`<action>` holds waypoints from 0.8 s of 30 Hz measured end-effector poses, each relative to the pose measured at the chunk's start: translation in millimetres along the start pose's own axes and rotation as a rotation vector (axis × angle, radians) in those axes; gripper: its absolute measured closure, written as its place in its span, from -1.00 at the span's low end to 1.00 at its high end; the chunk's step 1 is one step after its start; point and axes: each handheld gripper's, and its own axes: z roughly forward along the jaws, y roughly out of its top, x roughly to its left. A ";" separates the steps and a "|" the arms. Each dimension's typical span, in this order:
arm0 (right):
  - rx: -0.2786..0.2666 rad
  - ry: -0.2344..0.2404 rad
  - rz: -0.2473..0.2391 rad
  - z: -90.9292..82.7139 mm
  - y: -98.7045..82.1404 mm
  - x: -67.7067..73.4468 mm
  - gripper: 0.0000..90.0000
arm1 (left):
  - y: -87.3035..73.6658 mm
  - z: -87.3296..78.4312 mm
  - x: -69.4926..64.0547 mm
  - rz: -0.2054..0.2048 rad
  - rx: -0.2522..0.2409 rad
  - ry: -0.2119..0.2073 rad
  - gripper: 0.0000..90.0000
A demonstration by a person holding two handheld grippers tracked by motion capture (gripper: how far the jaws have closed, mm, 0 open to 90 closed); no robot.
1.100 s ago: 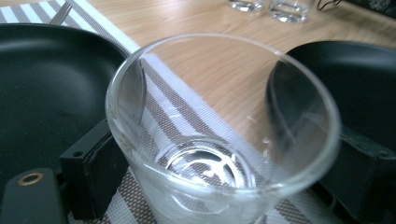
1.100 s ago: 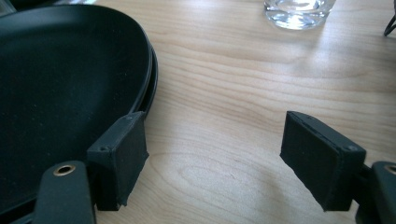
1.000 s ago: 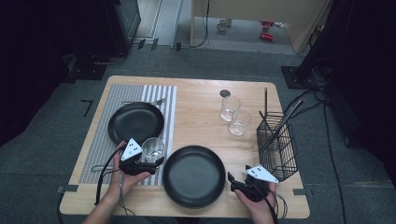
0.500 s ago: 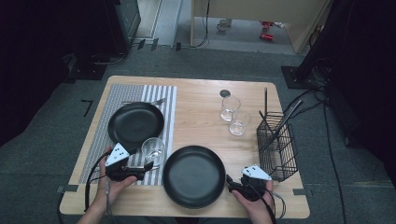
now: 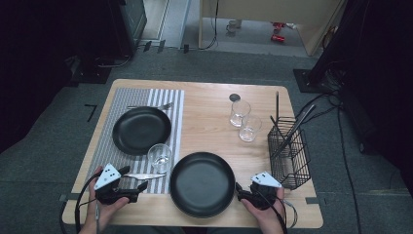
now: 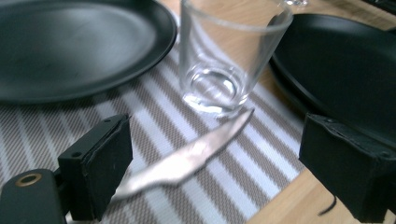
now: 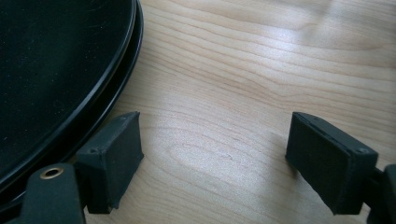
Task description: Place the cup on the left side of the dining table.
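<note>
My left tongs (image 5: 141, 185), low left of the high view, have slid back toward the frame edge, jaws spread w/ nothing pinched; the thin silver knife (image 6: 187, 156) lies on the striped mat between them, tip by the clear glass tumbler (image 6: 229, 60), so it's set down. Right tongs (image 5: 238, 190) just opened wider, empty, beside the near black round plate (image 5: 202, 183). Knife handle hidden behind my jaw; the lying fork at the far plate is too small to make out well.
</note>
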 end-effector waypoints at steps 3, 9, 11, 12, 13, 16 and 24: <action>0.001 0.000 0.000 0.1 0.1 0.1 -0.60 | -6.7 -5.5 5.1 -0.010 0.019 0.035 -0.78; 0.001 0.001 -0.001 0.4 0.2 0.1 -0.61 | -16.3 -17.5 19.3 -0.015 0.054 0.122 -0.78; 0.001 0.001 -0.001 0.5 0.3 0.2 -0.61 | -19.1 -21.0 24.7 -0.019 0.067 0.150 -0.78; 0.001 0.001 0.000 0.5 0.3 0.2 -0.61 | -20.6 -22.8 27.7 -0.028 0.070 0.155 -0.78; 0.001 0.001 -0.001 0.5 0.3 0.2 -0.61 | -22.2 -24.5 30.7 -0.034 0.074 0.159 -0.78; 0.001 0.001 0.000 0.6 0.4 0.3 -0.61 | -27.5 -28.1 38.0 -0.054 0.095 0.186 -0.78; 0.002 0.000 -0.001 1.0 0.7 0.4 -0.63 | -34.8 -32.6 50.3 -0.096 0.113 0.224 -0.78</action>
